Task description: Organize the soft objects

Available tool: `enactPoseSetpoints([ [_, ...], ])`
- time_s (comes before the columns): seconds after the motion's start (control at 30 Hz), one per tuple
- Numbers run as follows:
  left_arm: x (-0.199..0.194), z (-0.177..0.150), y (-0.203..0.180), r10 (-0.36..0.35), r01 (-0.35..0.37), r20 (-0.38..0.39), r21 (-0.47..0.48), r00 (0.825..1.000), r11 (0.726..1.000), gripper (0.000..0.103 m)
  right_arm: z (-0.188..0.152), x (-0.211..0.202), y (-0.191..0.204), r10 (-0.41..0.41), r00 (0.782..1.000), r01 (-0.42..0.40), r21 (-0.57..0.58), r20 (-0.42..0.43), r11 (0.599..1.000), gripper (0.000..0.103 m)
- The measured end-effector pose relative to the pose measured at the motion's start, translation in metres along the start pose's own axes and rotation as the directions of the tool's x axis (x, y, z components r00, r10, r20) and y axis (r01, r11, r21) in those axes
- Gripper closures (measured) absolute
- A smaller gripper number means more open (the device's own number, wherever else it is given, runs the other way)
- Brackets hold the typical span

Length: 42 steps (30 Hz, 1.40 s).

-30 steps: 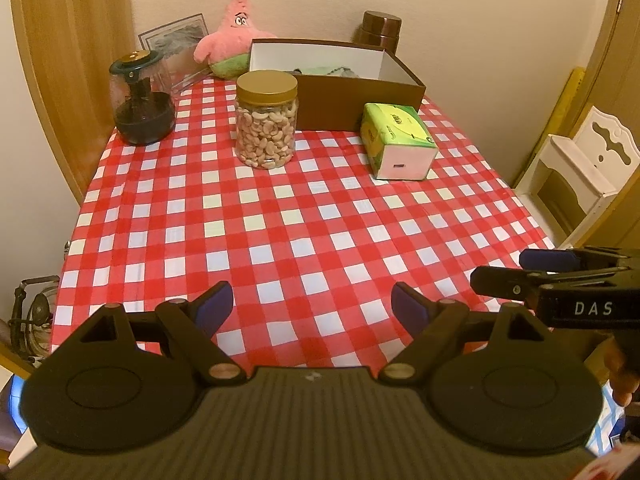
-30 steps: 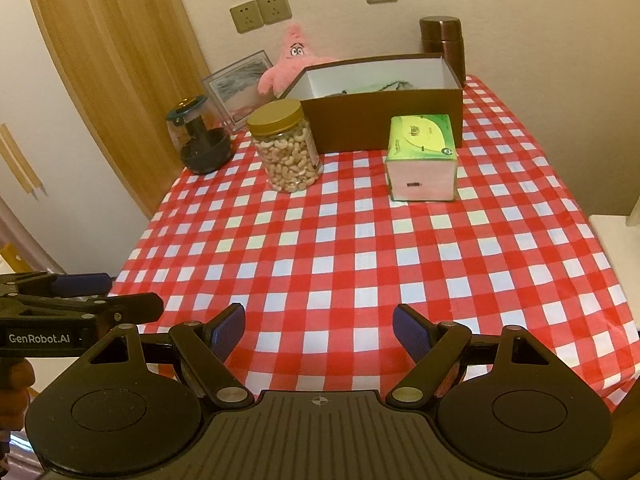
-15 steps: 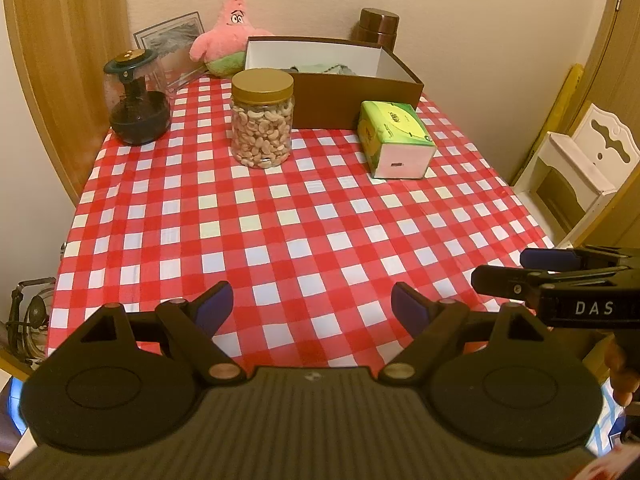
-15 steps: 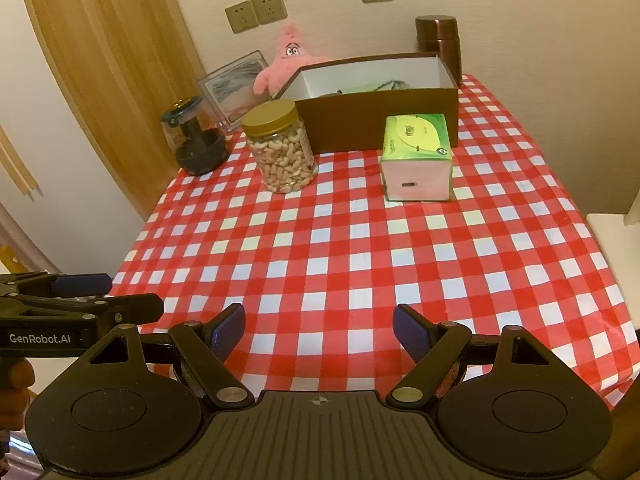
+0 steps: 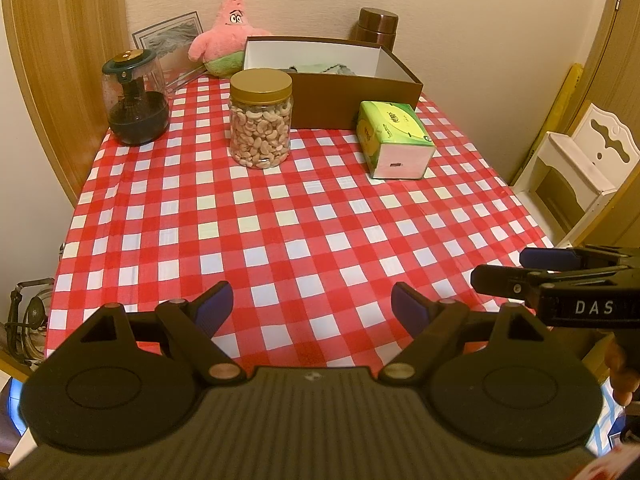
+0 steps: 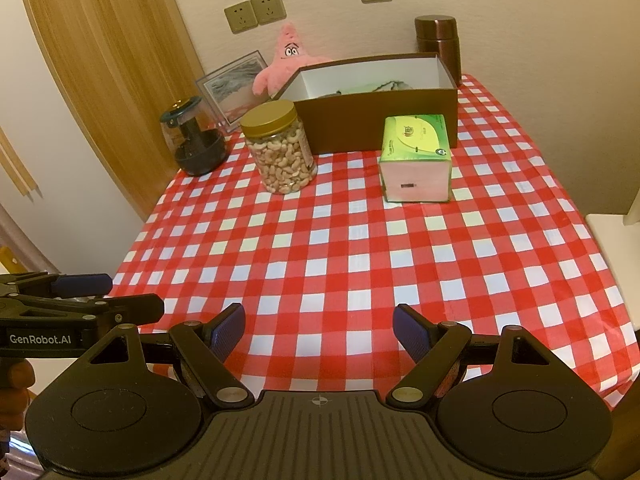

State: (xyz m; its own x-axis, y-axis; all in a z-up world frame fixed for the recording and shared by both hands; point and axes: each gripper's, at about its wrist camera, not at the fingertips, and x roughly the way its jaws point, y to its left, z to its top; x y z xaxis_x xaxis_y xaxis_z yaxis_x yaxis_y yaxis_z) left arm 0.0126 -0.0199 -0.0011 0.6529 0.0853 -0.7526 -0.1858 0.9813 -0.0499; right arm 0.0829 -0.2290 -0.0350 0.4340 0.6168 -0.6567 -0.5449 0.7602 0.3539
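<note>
While some greenish cloth already lies in the brown box [image 5: 352,96], the pink plush toy [image 5: 224,36] sits behind it by the wall, and the tissue pack [image 6: 416,156] waits in front. Left gripper [image 5: 310,306] and right gripper [image 6: 318,330] hover wide open, empty.

On the red-and-white checked tablecloth [image 5: 304,216] before me, a clear plastic jar of cashews with a gold lid [image 5: 260,124] stands left of a green tissue pack [image 5: 394,140]. Behind both sits an open brown cardboard box [image 5: 340,80]. A pink star-shaped plush toy [image 5: 224,36] leans behind the box's left end, and a dark glass grinder [image 5: 134,104] stands far left.
</note>
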Motion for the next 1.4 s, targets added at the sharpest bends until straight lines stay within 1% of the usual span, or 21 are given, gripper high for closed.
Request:
enactPoseSetpoints([
  [1.4, 0.0014, -0.0011, -0.0037, 0.000, 0.000, -0.007, -0.001, 1.000, 1.000, 0.018, 0.0017, 0.0000, -0.0026, -0.001, 1.000, 0.001, 0.000, -0.004, 1.000, 0.022],
])
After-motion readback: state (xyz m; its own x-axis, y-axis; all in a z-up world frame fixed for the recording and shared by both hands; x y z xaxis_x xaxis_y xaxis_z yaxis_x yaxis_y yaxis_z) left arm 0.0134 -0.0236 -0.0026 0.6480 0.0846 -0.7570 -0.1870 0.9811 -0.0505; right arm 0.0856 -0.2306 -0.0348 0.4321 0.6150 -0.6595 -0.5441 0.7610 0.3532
